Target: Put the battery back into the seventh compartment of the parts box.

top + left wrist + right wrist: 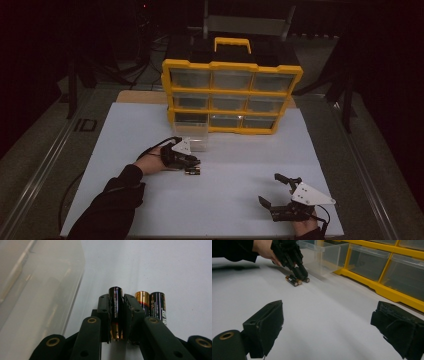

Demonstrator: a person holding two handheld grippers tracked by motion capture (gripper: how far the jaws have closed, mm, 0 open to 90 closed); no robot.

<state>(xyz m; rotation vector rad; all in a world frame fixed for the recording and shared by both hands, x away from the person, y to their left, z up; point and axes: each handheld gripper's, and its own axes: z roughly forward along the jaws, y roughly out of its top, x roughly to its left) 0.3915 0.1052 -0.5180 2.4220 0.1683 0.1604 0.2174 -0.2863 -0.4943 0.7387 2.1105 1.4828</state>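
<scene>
White board [150,125] covers the table under dim light, with dark floor all around it. Nearest, at the lower right of the high view, the right gripper [277,192] rests low over the board with its jaws wide apart and nothing between them; in its own view the two black pads stand at the lower left and lower right of the frame with bare board in the gap.

Further in, left of centre, the left gripper [117,312] is clamped on a battery [115,312], one pad against each long side, the battery lying lengthwise along the jaws. Two more batteries [151,303] lie just beside it on the right of that view, the nearer one touching or almost touching the outer face of the right-hand jaw.

Just beyond, a clear plastic drawer [192,131] sits pulled out on the board, at the foot of a yellow organiser [232,95] with three rows of clear drawers.

To do this well, I judge the grip should stay firm and the lift go straight up, so the neighbouring batteries are not dragged or sent rolling. Then carry it over the drawer's rim, lower inside, and release close to the bottom.
</scene>
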